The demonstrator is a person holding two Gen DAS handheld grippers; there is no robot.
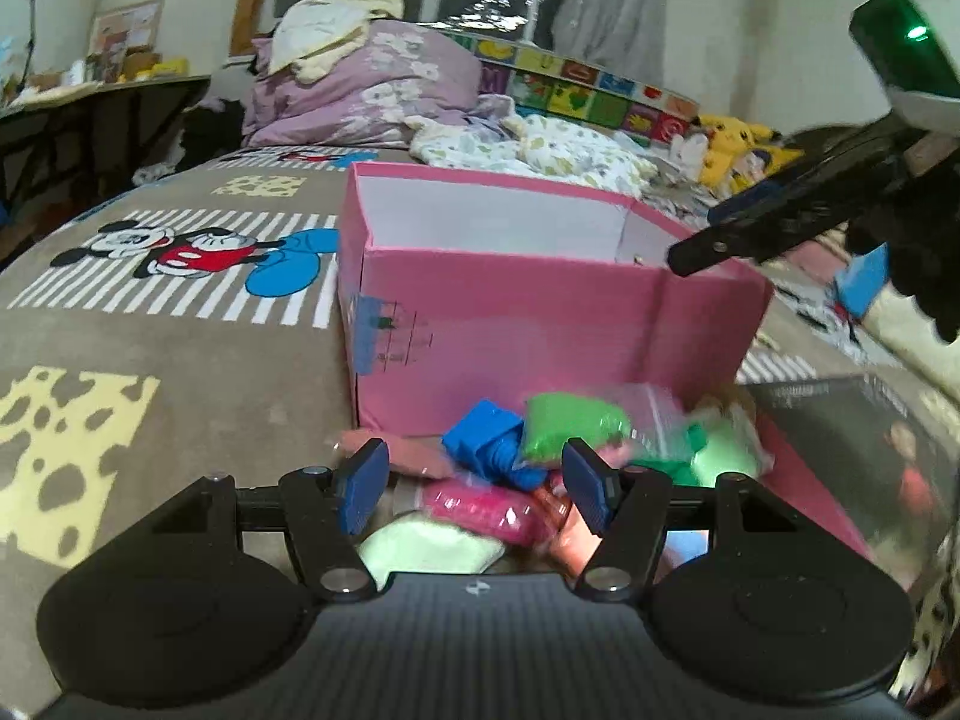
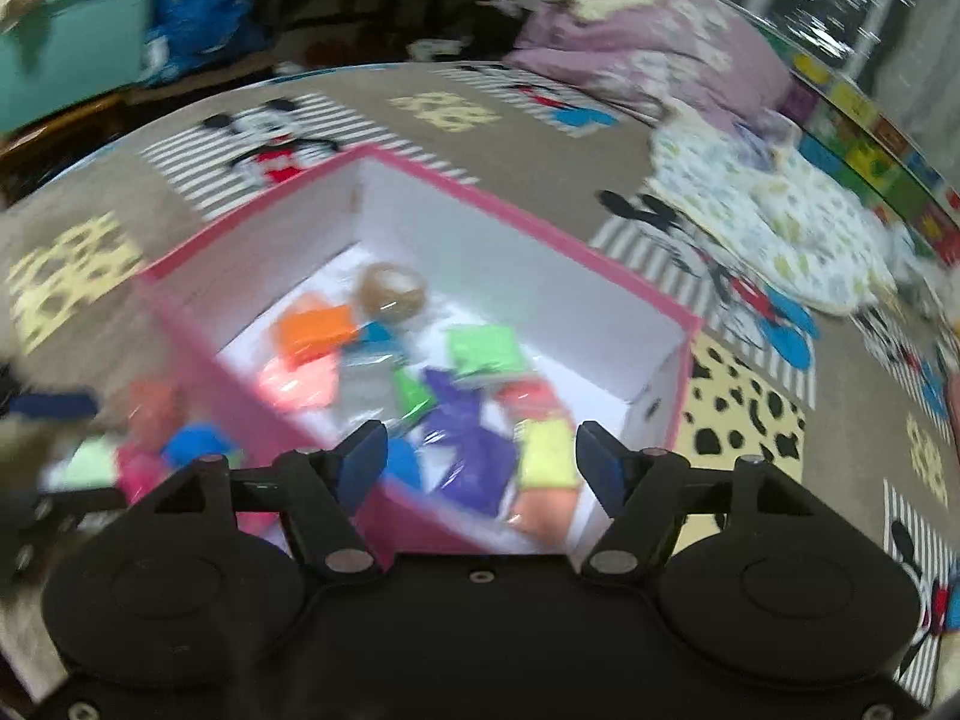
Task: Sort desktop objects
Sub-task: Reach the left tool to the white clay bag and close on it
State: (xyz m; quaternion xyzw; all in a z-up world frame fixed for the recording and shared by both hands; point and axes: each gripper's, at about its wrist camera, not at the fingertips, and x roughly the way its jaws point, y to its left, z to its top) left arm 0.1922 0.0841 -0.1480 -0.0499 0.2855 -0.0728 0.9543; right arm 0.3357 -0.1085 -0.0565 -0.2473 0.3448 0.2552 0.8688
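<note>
The left gripper (image 1: 477,483) is black plastic. It has 2 fingers (image 1: 363,483) with dark blue pads that look bumpy. Each finger sits on a black bar with a shiny round screw at the bottom and a small one at the top. Behind them are 2 big round black bumps and a ribbed black body with a tiny white mark in the middle.

The right gripper (image 2: 477,465) looks the same: black, 2 blue pads, silver screws. From the left camera it (image 1: 774,222) shows as long black fingers, with a shiny green block and a small green light on top.
</note>
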